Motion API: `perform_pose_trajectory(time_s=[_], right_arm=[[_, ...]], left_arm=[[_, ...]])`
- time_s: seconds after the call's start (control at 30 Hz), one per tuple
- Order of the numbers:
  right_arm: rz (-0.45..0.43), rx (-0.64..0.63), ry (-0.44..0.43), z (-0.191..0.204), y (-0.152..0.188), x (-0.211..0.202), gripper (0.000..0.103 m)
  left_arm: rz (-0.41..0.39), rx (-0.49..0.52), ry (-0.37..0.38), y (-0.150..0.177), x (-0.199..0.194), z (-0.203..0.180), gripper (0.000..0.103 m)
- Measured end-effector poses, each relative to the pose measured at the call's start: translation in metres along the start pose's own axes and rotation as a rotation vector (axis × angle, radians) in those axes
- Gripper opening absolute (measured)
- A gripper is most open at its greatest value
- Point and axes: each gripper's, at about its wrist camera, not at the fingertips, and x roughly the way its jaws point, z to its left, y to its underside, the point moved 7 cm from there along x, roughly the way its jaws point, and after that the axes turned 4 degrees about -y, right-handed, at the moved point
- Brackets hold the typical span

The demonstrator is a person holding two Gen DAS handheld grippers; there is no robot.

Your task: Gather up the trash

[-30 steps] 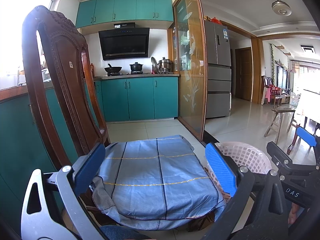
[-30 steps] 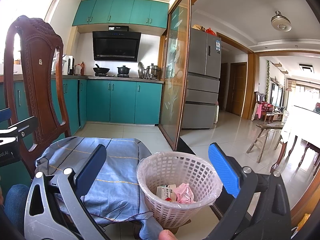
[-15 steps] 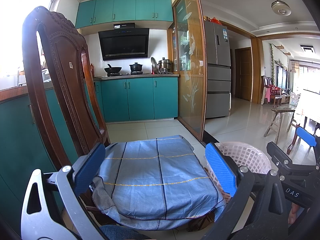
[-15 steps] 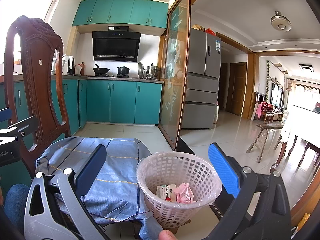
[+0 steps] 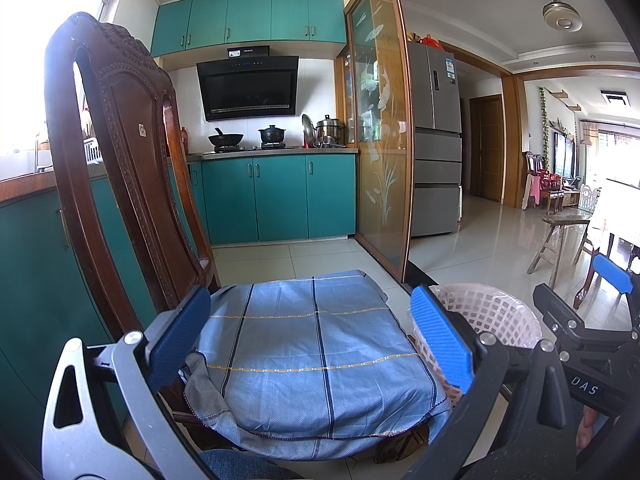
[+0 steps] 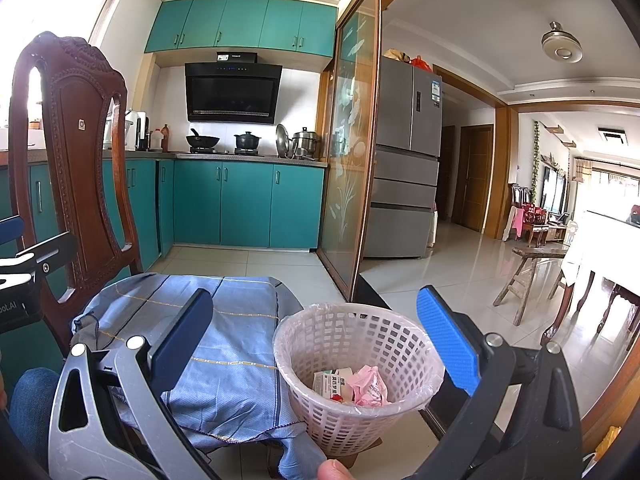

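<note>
A white lattice waste basket (image 6: 352, 412) with a clear liner stands to the right of a chair seat draped in blue checked cloth (image 6: 224, 344). Inside it lie a small white carton (image 6: 329, 385) and crumpled pink wrapping (image 6: 370, 386). My right gripper (image 6: 316, 340) is open and empty, held above and in front of the basket. My left gripper (image 5: 316, 336) is open and empty over the blue cloth (image 5: 316, 352). The basket (image 5: 492, 316) shows at the right of the left wrist view, partly behind my right pad.
A carved wooden chair back (image 5: 116, 152) rises at the left. Teal kitchen cabinets (image 5: 276, 196), a glass sliding door (image 5: 380, 140) and a fridge (image 5: 436, 140) stand behind. A wooden stool (image 6: 528, 276) and a white table (image 6: 604, 240) are at the right.
</note>
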Motion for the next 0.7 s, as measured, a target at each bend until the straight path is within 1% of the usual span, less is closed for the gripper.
perform_pose_trajectory(time_s=[0.7], right_arm=[[0.006,0.001,0.001,0.0022,0.0019,-0.0004,0.100]], left_arm=[[0.007,-0.010,0.007,0.0013,0.0015,0.0014,0.100]])
